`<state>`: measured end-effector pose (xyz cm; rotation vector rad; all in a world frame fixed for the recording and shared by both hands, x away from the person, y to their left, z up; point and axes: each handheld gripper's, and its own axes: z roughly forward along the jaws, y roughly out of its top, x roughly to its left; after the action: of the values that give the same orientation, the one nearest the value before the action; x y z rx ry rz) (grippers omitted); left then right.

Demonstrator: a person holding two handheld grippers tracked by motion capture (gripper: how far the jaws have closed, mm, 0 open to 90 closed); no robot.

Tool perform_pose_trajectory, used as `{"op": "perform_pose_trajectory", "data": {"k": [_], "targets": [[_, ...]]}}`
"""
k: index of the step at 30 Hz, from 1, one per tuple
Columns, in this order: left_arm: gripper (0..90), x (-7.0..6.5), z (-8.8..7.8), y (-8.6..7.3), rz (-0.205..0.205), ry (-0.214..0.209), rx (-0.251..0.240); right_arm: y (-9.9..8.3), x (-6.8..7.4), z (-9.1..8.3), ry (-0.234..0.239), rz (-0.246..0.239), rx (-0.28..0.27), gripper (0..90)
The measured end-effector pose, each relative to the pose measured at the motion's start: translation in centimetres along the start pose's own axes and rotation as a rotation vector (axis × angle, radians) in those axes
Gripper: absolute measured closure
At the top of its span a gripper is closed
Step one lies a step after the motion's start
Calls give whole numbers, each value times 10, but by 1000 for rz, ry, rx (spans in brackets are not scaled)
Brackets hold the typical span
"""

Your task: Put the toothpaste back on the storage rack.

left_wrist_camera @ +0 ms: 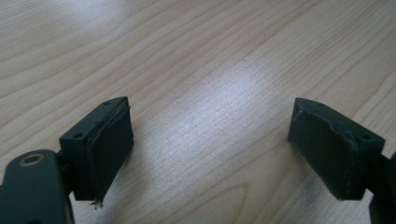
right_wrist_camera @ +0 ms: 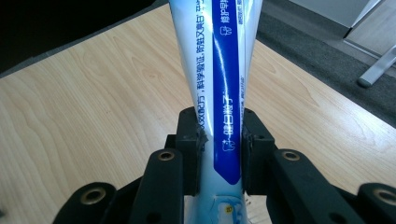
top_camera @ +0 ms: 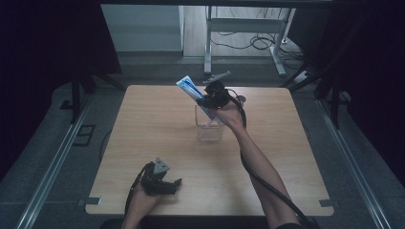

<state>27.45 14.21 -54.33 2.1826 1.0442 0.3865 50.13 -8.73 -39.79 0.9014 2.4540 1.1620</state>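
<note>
A blue and white toothpaste tube [top_camera: 192, 90] is clamped in my right gripper [top_camera: 208, 98], tilted with its flat end up and to the left. Its lower end reaches into a clear square cup [top_camera: 209, 125] standing at the table's middle. In the right gripper view the tube [right_wrist_camera: 219, 84] runs up between the two pads [right_wrist_camera: 190, 149], which press on both its sides. My left gripper [top_camera: 168, 186] rests low near the table's front edge. In the left gripper view its pads [left_wrist_camera: 106, 149] stand wide apart over bare wood with nothing between them.
The light wooden table [top_camera: 143, 143] has open surface on all sides of the cup. Beyond its far edge stand white desk legs [top_camera: 208, 43] with cables on the floor. Dark curtains hang on both sides.
</note>
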Motion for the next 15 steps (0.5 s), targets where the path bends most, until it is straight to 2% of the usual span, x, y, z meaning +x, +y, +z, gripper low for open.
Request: {"op": "perform_pose_trajectory", "data": {"k": [15], "targets": [[141, 0, 0, 0, -1, 0, 0, -14, -5, 13, -14, -21, -9, 723]]}}
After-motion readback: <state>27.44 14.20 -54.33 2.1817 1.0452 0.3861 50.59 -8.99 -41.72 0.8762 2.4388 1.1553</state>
